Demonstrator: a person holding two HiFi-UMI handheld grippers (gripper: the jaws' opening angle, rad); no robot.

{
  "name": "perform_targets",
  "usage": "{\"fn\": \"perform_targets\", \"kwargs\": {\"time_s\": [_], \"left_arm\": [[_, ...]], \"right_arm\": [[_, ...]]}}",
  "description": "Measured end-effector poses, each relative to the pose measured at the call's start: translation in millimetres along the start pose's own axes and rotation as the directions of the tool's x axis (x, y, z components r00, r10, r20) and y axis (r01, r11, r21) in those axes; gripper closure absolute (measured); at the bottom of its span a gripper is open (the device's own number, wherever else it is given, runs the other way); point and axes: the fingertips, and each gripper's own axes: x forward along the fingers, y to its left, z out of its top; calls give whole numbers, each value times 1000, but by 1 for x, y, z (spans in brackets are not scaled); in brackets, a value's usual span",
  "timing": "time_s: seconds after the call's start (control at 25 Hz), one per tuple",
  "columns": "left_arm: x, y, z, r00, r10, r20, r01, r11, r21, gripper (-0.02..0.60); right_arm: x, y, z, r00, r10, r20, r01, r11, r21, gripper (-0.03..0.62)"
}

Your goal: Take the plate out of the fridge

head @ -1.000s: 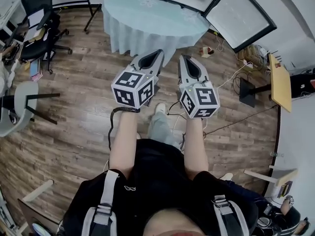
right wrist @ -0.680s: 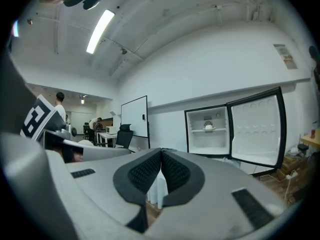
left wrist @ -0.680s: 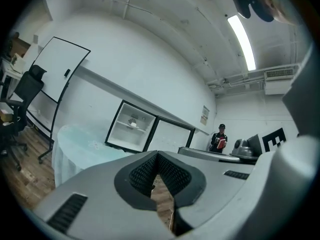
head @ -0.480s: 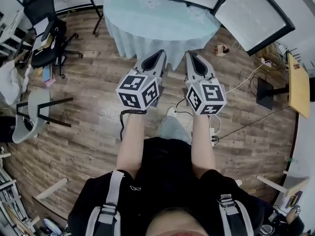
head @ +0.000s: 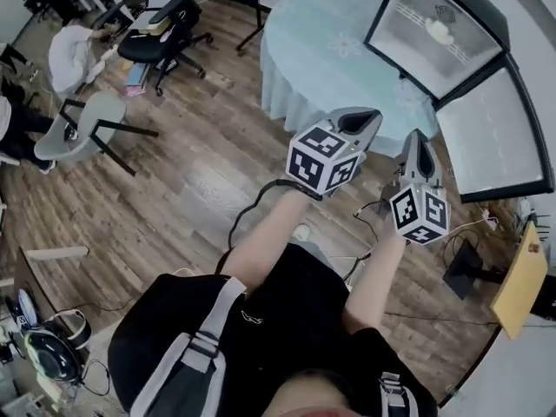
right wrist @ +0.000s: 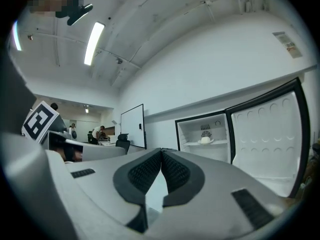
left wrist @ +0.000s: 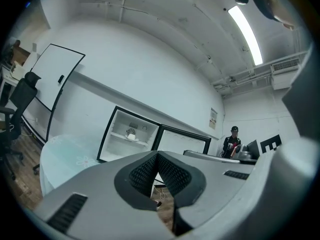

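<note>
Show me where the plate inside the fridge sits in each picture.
Head view: plate near the top right corner.
Left gripper view: plate left of centre, above the jaws.
Right gripper view: plate right of centre, above the jaws.
Shared landmark: the open fridge door beside it.

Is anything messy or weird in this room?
Nothing looks spilled or broken. The one odd thing is the fridge: its door hangs wide open, and it looks nearly empty, with just a plate sitting on its shelf.
</note>
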Motion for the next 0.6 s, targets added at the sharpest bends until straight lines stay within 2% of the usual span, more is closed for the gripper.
{"fn": "perform_targets", "kwargs": {"time_s": [0.24, 0.4, 0.6], "left_arm": [[19, -2, 14, 1000, 5, 18, -5, 999, 32, 589], [47, -7, 14, 1000, -16, 14, 15, 999, 45, 589], [88, -24, 10, 999, -44, -3, 44, 997, 58, 589]], "right_arm": [[10, -12, 11, 999, 26, 31, -26, 1000, 8, 594], [18, -31, 16, 999, 16, 48, -17, 999, 30, 594], [23, -41, 25, 997, 48, 68, -49, 999, 16, 594]]}}
